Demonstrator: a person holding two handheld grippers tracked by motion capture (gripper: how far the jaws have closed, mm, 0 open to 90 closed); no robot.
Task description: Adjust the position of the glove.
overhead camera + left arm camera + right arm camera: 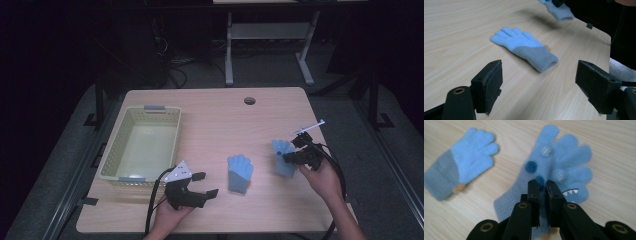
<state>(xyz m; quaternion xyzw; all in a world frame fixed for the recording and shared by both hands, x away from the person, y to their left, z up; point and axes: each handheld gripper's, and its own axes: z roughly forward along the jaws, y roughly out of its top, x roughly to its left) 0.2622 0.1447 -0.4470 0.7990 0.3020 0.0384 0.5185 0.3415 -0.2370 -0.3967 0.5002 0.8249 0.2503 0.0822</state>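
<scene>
A plain blue glove (pixel 240 172) with a grey cuff lies flat on the wooden table (pixel 225 115), fingers pointing away from me. In the left gripper view this glove (pixel 524 47) sits ahead of my left gripper (pixel 541 80), whose jaws stand wide apart with nothing between them. From above, the left gripper (pixel 207 184) is just left of that glove. My right gripper (pixel 542 186) is shut on a second blue glove (pixel 564 167) with pom-poms and a toothed mouth, pinching its palm. That glove (pixel 282 157) hangs slightly above the table at the right, casting a shadow.
A pale yellow plastic basket (pixel 116 145) stands on the table's left side, with nothing in it. A round cable hole (pixel 249 100) is near the far edge. The table's right edge runs close to the right gripper (pixel 287 156). White desk legs (pixel 229 50) stand beyond the table.
</scene>
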